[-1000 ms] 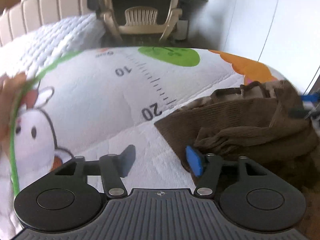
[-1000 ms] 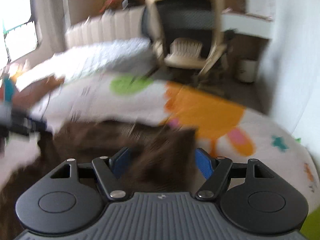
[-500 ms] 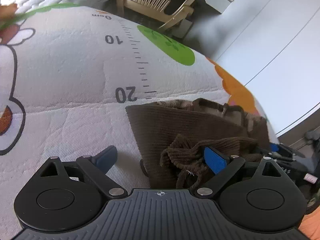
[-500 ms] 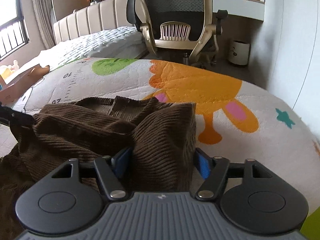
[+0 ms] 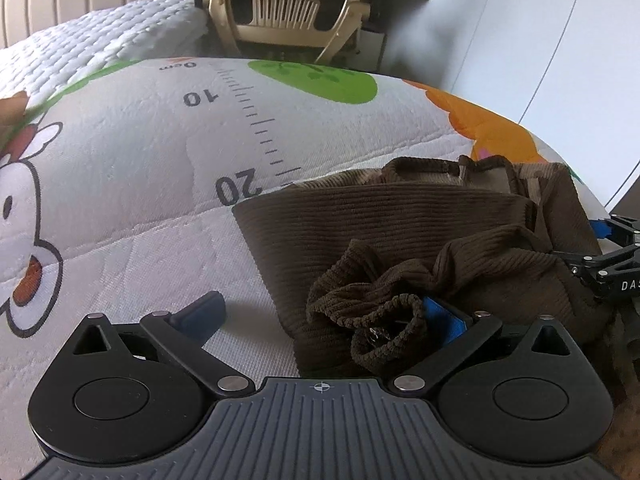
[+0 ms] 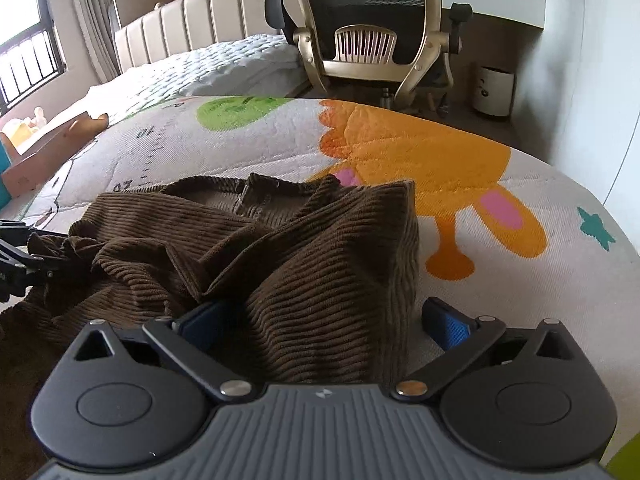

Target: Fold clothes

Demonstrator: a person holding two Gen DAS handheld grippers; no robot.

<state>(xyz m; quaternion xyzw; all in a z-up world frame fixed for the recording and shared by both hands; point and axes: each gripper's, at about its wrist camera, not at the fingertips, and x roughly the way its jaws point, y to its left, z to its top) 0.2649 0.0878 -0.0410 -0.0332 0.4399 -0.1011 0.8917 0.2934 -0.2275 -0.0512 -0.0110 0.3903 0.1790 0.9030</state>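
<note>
A brown corduroy garment [image 5: 400, 232] lies bunched on a printed mat [image 5: 140, 152]. It also shows in the right wrist view [image 6: 304, 248]. My left gripper [image 5: 324, 314] is open at the garment's left edge, with a rumpled fold lying between its jaws against the right blue pad. My right gripper [image 6: 324, 318] is open, its jaws standing either side of the garment's right corner. The right gripper shows at the right edge of the left wrist view [image 5: 612, 264], and the left gripper shows at the left edge of the right wrist view [image 6: 16, 256].
An office chair [image 6: 372, 36] stands past the mat's far edge. A bed with a white quilt [image 6: 208, 68] is at the back left. A white bin [image 6: 494, 92] stands by the wall at right. A cardboard box [image 6: 48, 148] sits at the mat's left side.
Both grippers stay open and low at the garment. The left wrist view has levelled out and drawn nearer the rumpled fold. The right gripper has barely moved.
</note>
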